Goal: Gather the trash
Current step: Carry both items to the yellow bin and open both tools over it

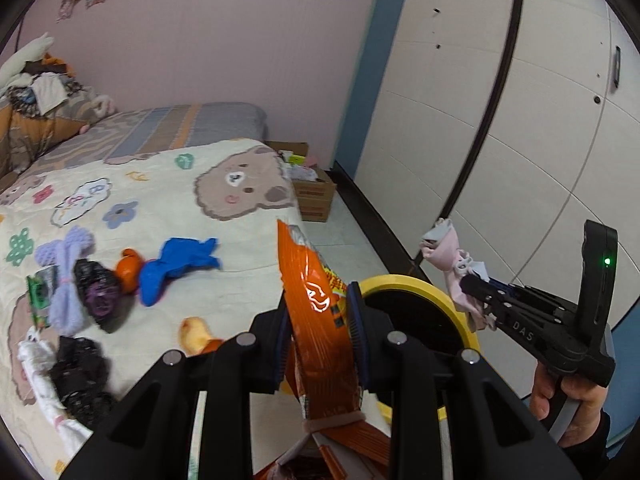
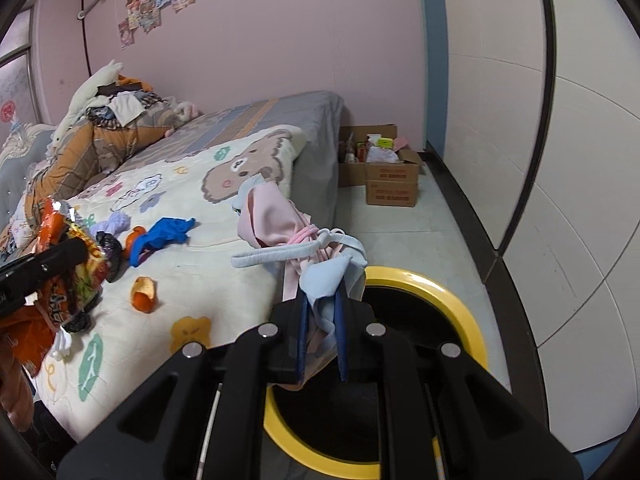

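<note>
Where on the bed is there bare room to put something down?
Free: the quilt between the orange peel and the bed's near edge, and the stretch around the bear print beyond the blue cloth. Crowded: the left side, where the black bags, lilac cloth and white scraps lie bunched together.

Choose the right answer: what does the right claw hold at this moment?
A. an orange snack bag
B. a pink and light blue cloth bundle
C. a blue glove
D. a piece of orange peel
B: in the right wrist view, the right claw is shut on the pink and light blue cloth bundle, held near the yellow-rimmed bin; the orange snack bag is in the left claw.
</note>
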The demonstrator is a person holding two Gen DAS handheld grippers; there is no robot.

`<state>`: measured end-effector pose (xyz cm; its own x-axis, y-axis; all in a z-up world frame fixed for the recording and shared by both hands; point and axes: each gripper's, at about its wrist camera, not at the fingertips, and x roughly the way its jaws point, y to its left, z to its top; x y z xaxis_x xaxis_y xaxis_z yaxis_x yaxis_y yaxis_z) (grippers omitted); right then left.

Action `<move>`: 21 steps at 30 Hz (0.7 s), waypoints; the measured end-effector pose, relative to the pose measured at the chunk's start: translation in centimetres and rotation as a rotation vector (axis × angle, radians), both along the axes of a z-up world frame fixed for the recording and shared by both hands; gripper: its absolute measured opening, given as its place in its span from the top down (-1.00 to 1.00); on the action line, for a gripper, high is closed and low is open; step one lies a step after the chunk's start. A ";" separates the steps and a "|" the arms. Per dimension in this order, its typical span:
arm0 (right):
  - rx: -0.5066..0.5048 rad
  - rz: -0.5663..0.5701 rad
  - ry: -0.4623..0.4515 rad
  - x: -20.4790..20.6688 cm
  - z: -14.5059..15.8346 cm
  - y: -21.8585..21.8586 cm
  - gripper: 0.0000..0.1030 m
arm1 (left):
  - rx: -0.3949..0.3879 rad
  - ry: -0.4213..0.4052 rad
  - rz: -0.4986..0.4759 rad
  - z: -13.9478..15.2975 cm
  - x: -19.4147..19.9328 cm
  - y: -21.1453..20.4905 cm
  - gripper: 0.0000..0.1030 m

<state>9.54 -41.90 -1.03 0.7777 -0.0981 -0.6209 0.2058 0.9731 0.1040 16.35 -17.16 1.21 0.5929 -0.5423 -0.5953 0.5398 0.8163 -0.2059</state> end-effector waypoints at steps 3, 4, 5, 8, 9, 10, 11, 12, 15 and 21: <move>0.009 -0.015 0.007 -0.1 -0.3 -1.0 0.78 | 0.006 -0.001 -0.043 -0.4 0.0 -2.3 0.52; 0.009 -0.021 0.009 -0.2 -0.4 -1.3 0.78 | 0.009 -0.005 -0.056 -0.6 0.0 -3.1 0.52; 0.011 -0.026 0.010 -0.2 -0.5 -1.6 0.78 | 0.009 -0.006 -0.066 -0.7 -0.1 -3.8 0.52; 0.021 -0.040 0.021 0.0 -0.9 -2.5 0.78 | 0.001 0.003 -0.088 -1.0 0.3 -5.6 0.52; 0.025 -0.047 0.026 0.1 -1.1 -2.9 0.78 | 0.000 0.007 -0.091 -1.1 0.5 -6.1 0.52; 0.029 -0.054 0.032 0.2 -1.3 -3.2 0.78 | 0.001 0.013 -0.092 -1.3 0.6 -6.6 0.52; 0.032 -0.063 0.036 0.3 -1.5 -3.5 0.78 | 0.002 0.019 -0.094 -1.5 0.8 -7.0 0.52; 0.034 -0.069 0.039 0.5 -1.7 -3.7 0.78 | 0.004 0.027 -0.096 -1.7 1.2 -7.4 0.52; 0.042 -0.091 0.052 1.0 -2.3 -4.5 0.78 | 0.008 0.047 -0.102 -2.2 1.6 -8.5 0.52; 0.065 -0.122 0.071 1.5 -3.4 -6.2 0.77 | 0.021 0.071 -0.131 -2.6 2.1 -10.7 0.52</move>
